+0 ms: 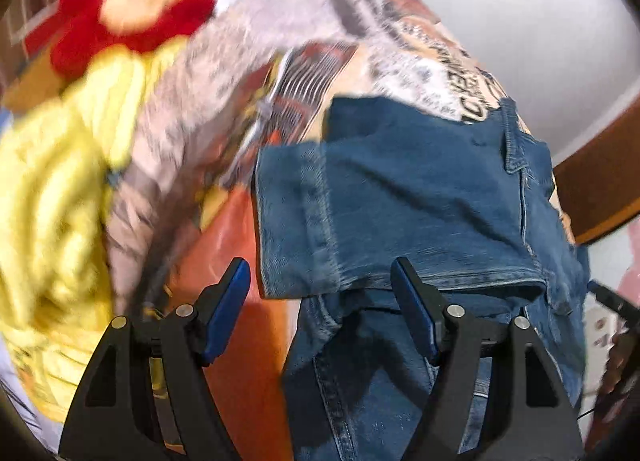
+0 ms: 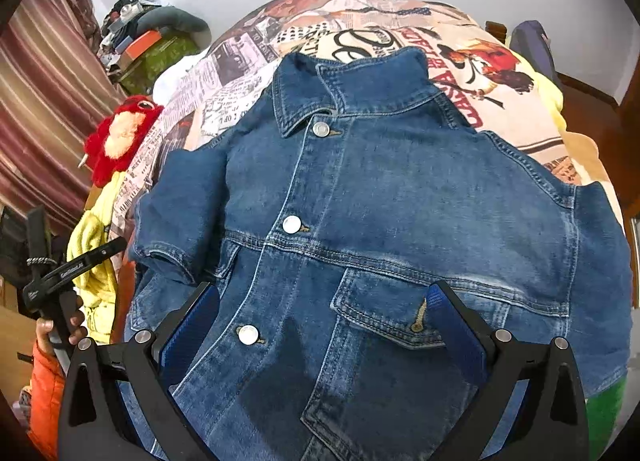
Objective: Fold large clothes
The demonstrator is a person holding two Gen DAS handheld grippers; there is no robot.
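Both tongs stand open with nothing between their blue pads. Left tongs point(image 1: 320, 301) hang over the folded-in sleeve point(image 1: 384, 197) of the blue denim jacket point(image 2: 400, 221); the cuff edge lies just ahead of the pads, which do not press on the cloth. Right tongs point(image 2: 324, 325) hover above the jacket's front, with the flapped chest pocket point(image 2: 384, 317) between the spread fingers and no contact that can be seen.

Spread face-up on a bed, the jacket rests on a newspaper-and-poster print bedcover point(image 2: 240, 73), collar toward 12 o'clock in the right wrist view and three metal buttons point(image 2: 291, 224) running down the placket. At 9 o'clock its short sleeve lies folded over the body. Toward 3 o'clock the other shoulder is still flat and spread out.

A red plush toy with a cream face point(image 2: 120, 133) sits at 10 o'clock of the jacket, beside a yellow fuzzy blanket point(image 1: 52, 197) along the bed's edge. At 8 o'clock in the right wrist view, a hand point(image 2: 60, 325) in an orange sleeve holds the left tongs' black handle.
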